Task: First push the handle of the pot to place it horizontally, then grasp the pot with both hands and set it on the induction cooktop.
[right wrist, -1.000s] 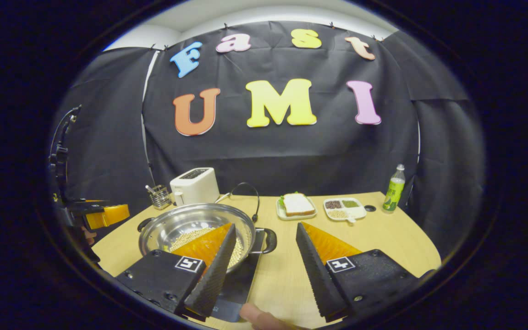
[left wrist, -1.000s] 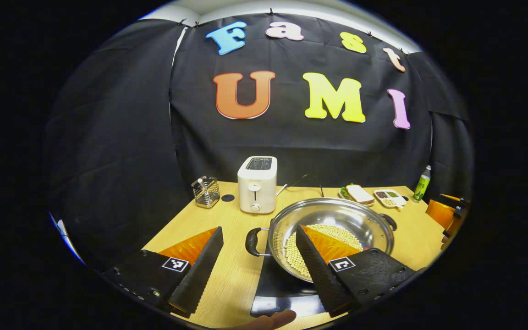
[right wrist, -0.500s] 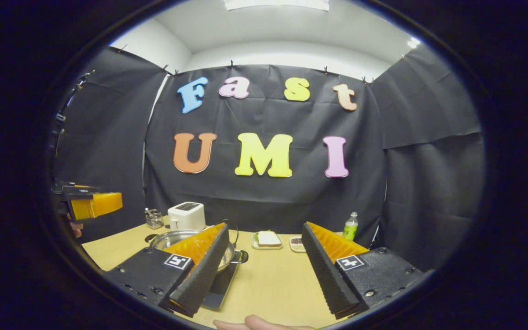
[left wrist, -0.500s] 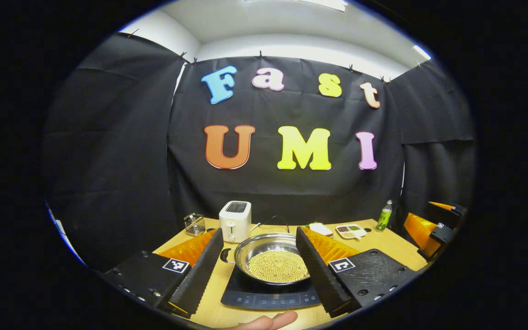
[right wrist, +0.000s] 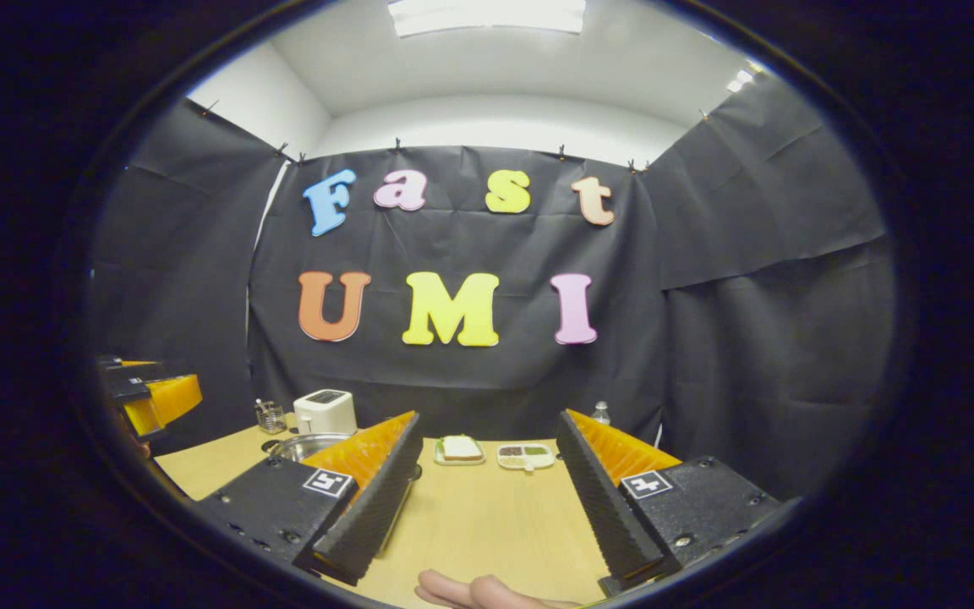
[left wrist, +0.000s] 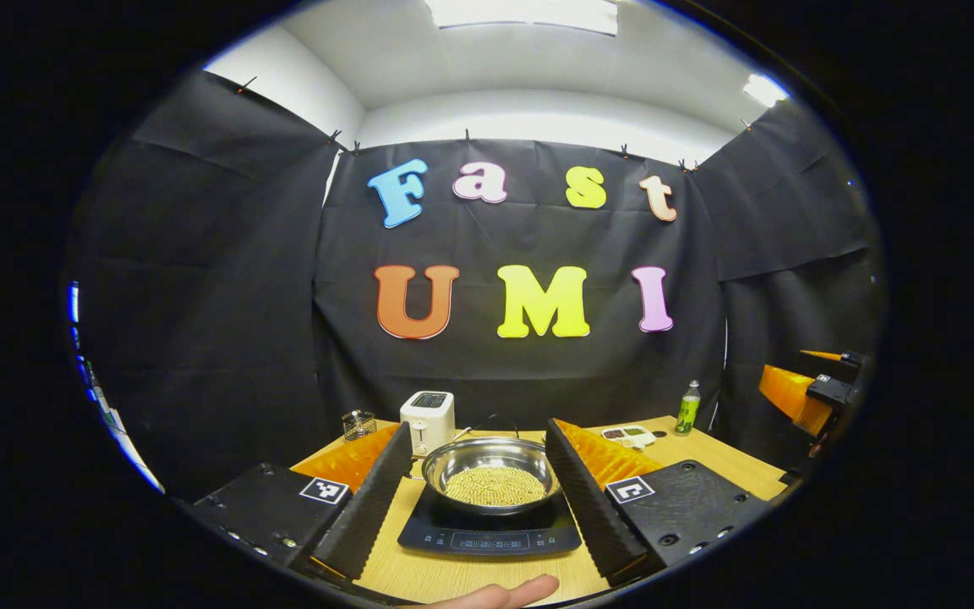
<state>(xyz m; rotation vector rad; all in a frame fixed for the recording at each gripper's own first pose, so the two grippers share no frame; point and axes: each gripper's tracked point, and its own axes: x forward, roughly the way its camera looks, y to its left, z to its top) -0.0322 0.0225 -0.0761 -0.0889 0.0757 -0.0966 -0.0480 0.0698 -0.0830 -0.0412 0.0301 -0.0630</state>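
Observation:
A steel pot (left wrist: 491,472) holding pale beans sits on the black induction cooktop (left wrist: 489,534) on the wooden table. My left gripper (left wrist: 478,440) is open and pulled back, with the pot seen between its fingers but well beyond them. In the right gripper view the pot (right wrist: 305,446) peeks out behind the left finger at the table's left. My right gripper (right wrist: 489,427) is open over bare table, holding nothing. The right gripper (left wrist: 804,391) also appears at the far right of the left gripper view, and the left gripper (right wrist: 149,396) at the far left of the right gripper view.
A white toaster (left wrist: 428,419) and a wire utensil holder (left wrist: 358,424) stand behind the pot. A plate with a sandwich (right wrist: 459,449), a divided dish of grains (right wrist: 525,456) and a green bottle (left wrist: 687,408) sit at the back right. A fingertip (left wrist: 495,594) shows at the bottom.
Both grippers have drawn back and risen away from the pot, which stays on the cooktop. The pot now looks smaller and farther off in both views.

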